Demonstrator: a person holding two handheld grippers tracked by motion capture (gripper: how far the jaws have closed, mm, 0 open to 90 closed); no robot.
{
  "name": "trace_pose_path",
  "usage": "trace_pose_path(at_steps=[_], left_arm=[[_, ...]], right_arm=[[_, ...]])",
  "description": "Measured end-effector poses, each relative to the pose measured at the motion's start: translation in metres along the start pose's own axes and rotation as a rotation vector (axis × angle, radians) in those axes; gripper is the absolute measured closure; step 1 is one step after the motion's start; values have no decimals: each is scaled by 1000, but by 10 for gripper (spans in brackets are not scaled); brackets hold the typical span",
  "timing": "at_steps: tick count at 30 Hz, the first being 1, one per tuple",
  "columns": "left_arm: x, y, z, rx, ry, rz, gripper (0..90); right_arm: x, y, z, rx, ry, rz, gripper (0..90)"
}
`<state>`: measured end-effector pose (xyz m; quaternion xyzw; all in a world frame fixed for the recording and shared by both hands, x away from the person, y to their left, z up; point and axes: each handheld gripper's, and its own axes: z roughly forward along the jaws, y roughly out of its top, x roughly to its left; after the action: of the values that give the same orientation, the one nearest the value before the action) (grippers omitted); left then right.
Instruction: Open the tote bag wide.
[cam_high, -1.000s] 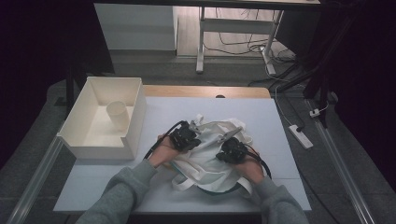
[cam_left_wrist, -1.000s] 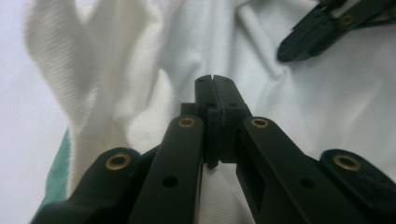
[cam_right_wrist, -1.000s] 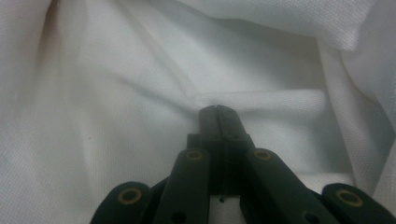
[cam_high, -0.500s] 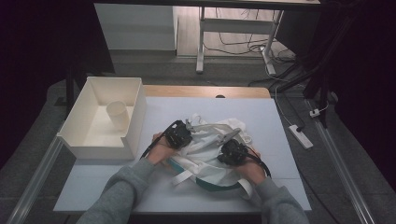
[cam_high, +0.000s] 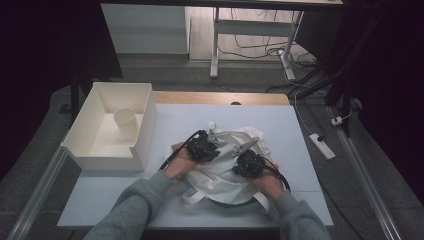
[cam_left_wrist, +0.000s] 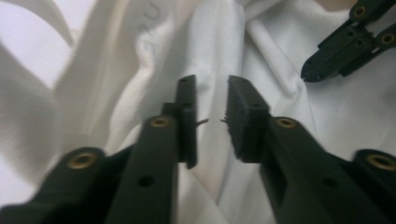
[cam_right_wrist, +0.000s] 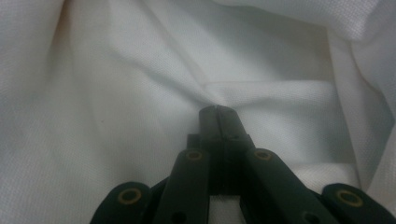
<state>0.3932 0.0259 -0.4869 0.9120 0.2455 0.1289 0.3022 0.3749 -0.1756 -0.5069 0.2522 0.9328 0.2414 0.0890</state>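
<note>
The place looked like a lab or recording room set up for data collection, not a home. A pale work table (cam_high: 280, 120) stood on a grey floor in a dim room, lit mainly from above. Behind it stood the metal leg of a desk (cam_high: 215, 45) with loose cables (cam_high: 260, 47) trailing across the floor. A white power strip (cam_high: 321, 146) lay beside the table, and metal rails (cam_high: 365, 185) ran along both sides like a camera rig's frame.

Left gripper (cam_left_wrist: 212, 119) fingers just parted over white cloth (cam_left_wrist: 116, 70).
</note>
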Motion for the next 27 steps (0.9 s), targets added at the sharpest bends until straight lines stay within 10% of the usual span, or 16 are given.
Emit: trace_pose_path(at_steps=[4,8,15,21,27], left_arm=[[2,0,5,28,-57,5,617],[-2,2,20,83,-23,41,598],[4,0,25,76,3,10,859],[5,0,22,60,2,3,869],[7,-1,20,51,-13,-13,869]], right_arm=[[-1,0,0,-7,6,2,900],[-1,0,1,-7,6,5,900],[0,0,0,-6,-1,-5,900],[12,10,-10,-3,-7,-104,897],[19,23,-7,-40,-6,-229,650]])
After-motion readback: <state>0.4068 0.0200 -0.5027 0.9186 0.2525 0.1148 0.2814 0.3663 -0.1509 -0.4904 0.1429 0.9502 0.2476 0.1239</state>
